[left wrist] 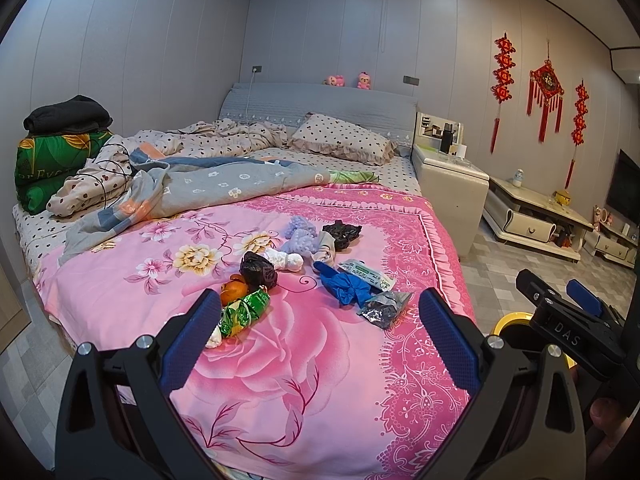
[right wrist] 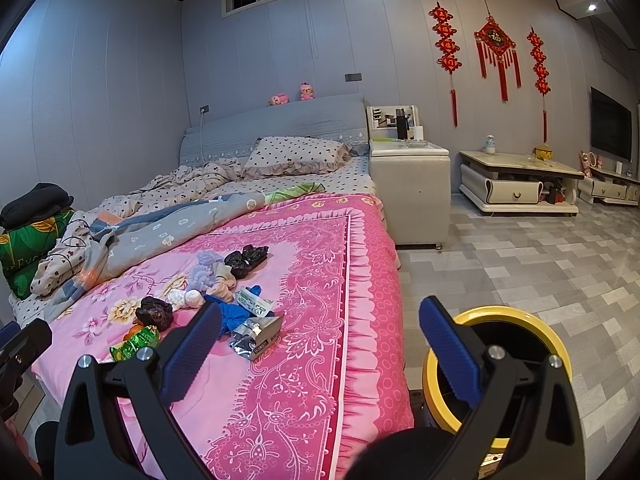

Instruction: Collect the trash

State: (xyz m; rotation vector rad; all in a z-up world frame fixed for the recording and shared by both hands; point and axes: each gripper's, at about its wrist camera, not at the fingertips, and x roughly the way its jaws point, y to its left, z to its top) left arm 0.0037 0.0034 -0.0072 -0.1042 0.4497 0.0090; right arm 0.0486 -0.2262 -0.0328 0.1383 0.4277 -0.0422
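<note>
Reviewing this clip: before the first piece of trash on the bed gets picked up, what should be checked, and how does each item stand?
1. Left gripper open and holding nothing: ok.
2. Right gripper open and holding nothing: ok.
3. Yellow-rimmed bin standing beside the bed, mouth uncovered: ok.
4. Green wrapper lies near the left gripper, not buried under anything: ok.
5. Silver packet in the open on the pink quilt: ok.
6. Room left in the bin: cannot tell.
</note>
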